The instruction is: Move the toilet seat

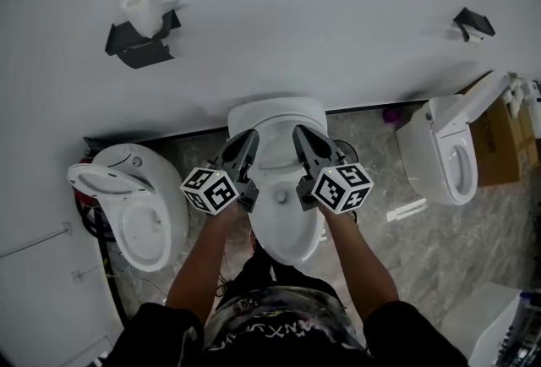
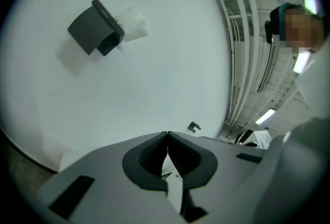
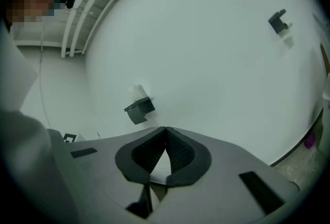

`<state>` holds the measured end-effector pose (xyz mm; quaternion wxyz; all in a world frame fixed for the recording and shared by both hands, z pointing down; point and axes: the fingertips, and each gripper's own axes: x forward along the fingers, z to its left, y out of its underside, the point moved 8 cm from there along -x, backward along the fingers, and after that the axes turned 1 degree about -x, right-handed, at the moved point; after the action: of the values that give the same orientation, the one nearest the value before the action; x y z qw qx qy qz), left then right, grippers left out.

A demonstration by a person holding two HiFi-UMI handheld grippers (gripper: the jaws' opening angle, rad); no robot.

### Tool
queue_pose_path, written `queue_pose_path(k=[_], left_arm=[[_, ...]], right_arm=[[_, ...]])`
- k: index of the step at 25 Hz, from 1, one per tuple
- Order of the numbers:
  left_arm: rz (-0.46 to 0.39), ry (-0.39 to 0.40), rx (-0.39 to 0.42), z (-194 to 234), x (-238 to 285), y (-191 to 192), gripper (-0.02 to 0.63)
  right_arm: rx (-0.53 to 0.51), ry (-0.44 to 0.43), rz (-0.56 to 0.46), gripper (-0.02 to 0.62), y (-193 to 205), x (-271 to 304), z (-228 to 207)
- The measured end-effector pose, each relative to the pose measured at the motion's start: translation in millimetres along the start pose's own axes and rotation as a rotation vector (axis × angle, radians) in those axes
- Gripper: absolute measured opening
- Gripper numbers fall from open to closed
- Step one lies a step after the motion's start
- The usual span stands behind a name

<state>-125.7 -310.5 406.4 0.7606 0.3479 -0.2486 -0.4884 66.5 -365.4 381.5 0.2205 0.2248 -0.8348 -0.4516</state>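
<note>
The middle white toilet [image 1: 286,234] stands against the wall, straight below me. Its seat and lid look white; which part is raised I cannot tell. My left gripper [image 1: 251,138] hangs over the toilet's left side and my right gripper [image 1: 298,132] over its right side, both pointing at the wall. Seen along its jaws, the left gripper [image 2: 167,136] has its tips touching, as does the right gripper [image 3: 165,129]. A white surface shows through the gap behind each pair of tips. Neither view shows a thing pinched between the pads.
A second toilet [image 1: 139,213] with its seat up stands at the left, a third [image 1: 448,156] at the right beside a cardboard box [image 1: 499,145]. A black paper-roll holder [image 1: 139,40] and a small black bracket [image 1: 473,22] are on the white wall.
</note>
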Motion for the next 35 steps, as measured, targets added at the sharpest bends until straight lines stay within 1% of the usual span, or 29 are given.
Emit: queue_pose_path(k=[6, 12, 14, 18, 22, 25, 28, 32, 35], left_arm=[[0.035, 0.037, 0.205, -44.8, -17.7, -30.6, 0.021], [0.044, 0.081, 0.399, -90.5, -38.2, -57.4, 0.021], [0.036, 0.091, 0.446, -103.6, -45.7, -64.9, 0.021], [0.017, 0.108, 0.504, -123.7, -57.7, -76.3, 0.021], [0.036, 0.119, 0.565, -134.3, -65.6, -80.0, 0.021], [0.043, 0.123, 0.583, -138.6, -70.2, -79.0, 0.021], [0.050, 0.129, 0.598, -142.1, -73.2, -77.2, 0.021], [0.055, 0.132, 0.609, -143.0, -75.5, -75.6, 0.021], [0.058, 0.134, 0.608, -143.4, -77.1, -75.2, 0.021]], right_arm=[[-0.185, -0.035, 0.001, 0.003, -28.2, -30.0, 37.6], [-0.339, -0.076, -0.015, 0.003, -50.3, -56.0, 76.2], [-0.390, -0.106, -0.027, 0.003, -56.7, -63.7, 88.9], [-0.428, -0.150, -0.058, 0.003, -67.6, -79.0, 110.9], [-0.444, -0.173, -0.065, 0.003, -71.3, -86.4, 124.4], [-0.464, -0.175, -0.057, 0.003, -69.0, -89.0, 129.4], [-0.480, -0.159, -0.043, 0.003, -65.4, -91.4, 132.7], [-0.490, -0.141, -0.023, 0.003, -59.5, -92.4, 132.7], [-0.503, -0.144, -0.029, 0.003, -57.7, -92.3, 133.7]])
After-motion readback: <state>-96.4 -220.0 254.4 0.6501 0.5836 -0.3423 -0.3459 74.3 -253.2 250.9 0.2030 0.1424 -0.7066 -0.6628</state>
